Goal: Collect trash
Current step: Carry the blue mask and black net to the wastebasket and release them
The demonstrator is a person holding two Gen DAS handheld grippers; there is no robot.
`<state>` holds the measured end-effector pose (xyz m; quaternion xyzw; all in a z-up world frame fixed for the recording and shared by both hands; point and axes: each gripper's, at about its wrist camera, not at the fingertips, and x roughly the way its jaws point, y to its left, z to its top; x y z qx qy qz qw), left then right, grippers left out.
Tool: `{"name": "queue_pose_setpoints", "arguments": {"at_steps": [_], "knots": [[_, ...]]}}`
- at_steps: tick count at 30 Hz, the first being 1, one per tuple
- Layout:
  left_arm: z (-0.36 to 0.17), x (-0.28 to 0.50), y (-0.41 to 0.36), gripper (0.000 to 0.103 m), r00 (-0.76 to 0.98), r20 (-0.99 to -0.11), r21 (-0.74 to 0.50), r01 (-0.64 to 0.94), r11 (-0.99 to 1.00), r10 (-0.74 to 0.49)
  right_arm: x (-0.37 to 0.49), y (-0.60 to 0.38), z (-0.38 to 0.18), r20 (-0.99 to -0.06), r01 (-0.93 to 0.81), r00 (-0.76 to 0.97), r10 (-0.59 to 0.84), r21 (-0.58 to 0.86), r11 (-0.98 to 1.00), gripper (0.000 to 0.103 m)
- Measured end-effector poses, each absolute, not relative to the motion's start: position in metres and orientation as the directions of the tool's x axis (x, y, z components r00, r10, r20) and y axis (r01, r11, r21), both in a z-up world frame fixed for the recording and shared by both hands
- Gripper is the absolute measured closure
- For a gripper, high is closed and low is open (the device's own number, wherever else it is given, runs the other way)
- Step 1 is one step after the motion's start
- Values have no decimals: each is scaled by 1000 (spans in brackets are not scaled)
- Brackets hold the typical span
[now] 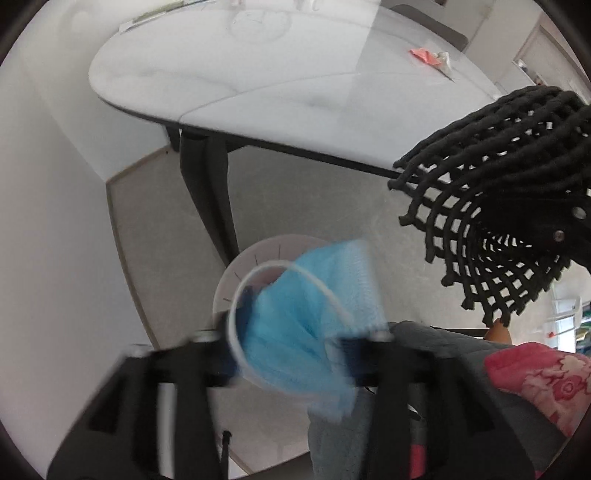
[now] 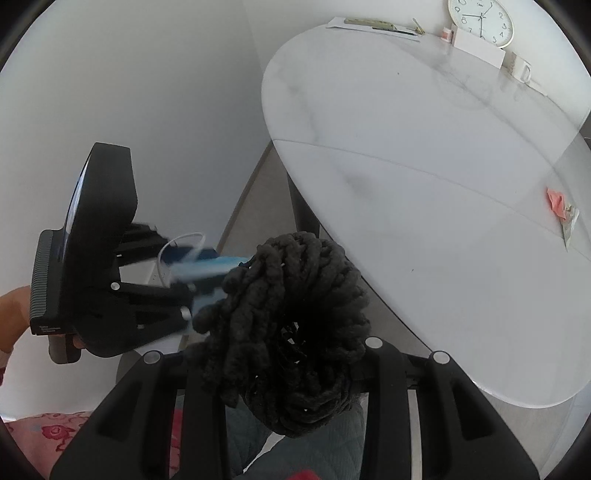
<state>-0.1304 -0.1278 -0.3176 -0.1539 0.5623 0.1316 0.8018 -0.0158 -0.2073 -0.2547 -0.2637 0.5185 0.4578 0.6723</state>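
Tongs (image 1: 291, 339) hover off white table (image 1: 295, 92) — grey floor (image 1: 295, 192) below.

White oval table (image 2: 424, 177), pink scrap (image 2: 557, 199), clock (image 2: 480, 22), mug (image 2: 522, 70), papers (image 2: 373, 26)

A home dining corner: white oval table (image 2: 424, 155), wall clock (image 2: 480, 20), mug (image 2: 522, 70).

Both wrist cameras look steeply down from close above the floor beside the white table (image 1: 295, 92); the right one faces the left gripper (image 2: 184, 273), and both share the tabletop's pink scrap (image 2: 557, 201).
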Motion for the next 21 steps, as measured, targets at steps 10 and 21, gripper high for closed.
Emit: {"name": "queue_pose_setpoints", "arguments": {"at_steps": [10,21], "knots": [[-297,-131,-142,24,340,-939,-61,-321,945,55,-13,-202,-266,-941,-882,64,333,102,460,68],[-225,-164,-152,11,427,-897,-52,-356,933,112,-29,-174,-277,-929,-927,-28,368,162,339,66]]}}
